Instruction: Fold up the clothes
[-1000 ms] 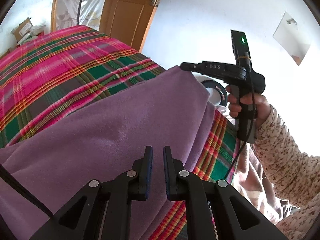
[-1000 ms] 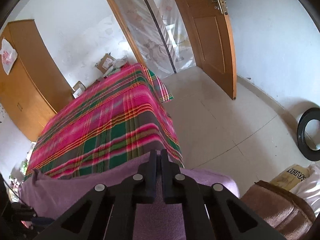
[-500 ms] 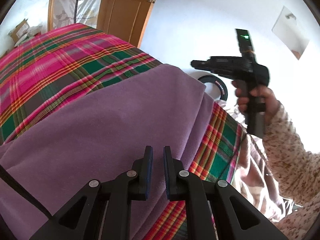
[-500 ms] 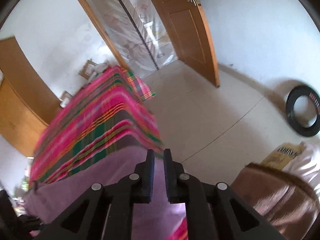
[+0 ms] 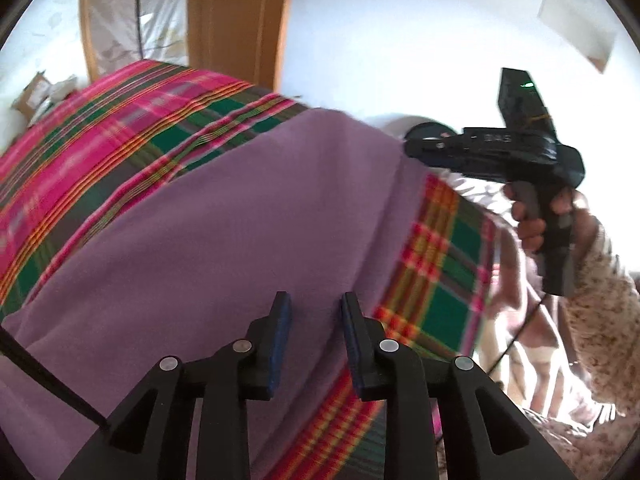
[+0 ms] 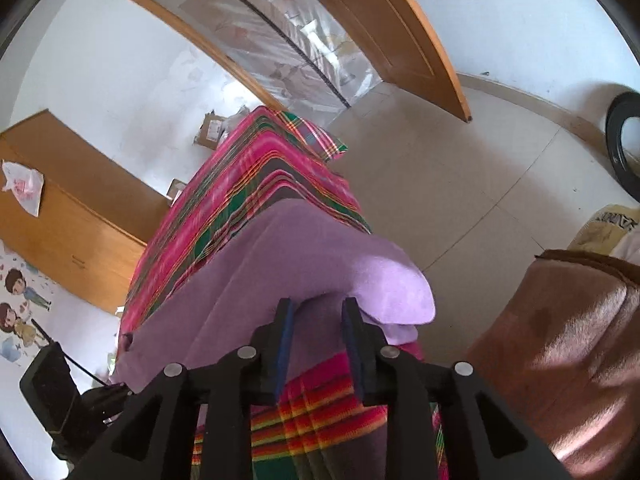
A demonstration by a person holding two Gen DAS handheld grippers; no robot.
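Observation:
A purple garment lies spread over the pink and green plaid bed cover. My left gripper hovers open just above its near part, nothing between the fingers. In the right wrist view the purple garment shows a folded corner drooping at the bed's end. My right gripper is open right behind that corner, not holding it. In the left wrist view a hand holds the right gripper at the garment's far right corner.
A brown furry cloth is heaped at the right. A black ring lies on the tiled floor. A wooden wardrobe and boxes stand beyond the bed. The person's patterned sleeve is at right.
The right gripper let go of the purple garment's corner, opened and drew back slightly. The left gripper's fingers widened from nearly shut to open. The garment has settled on the bed.

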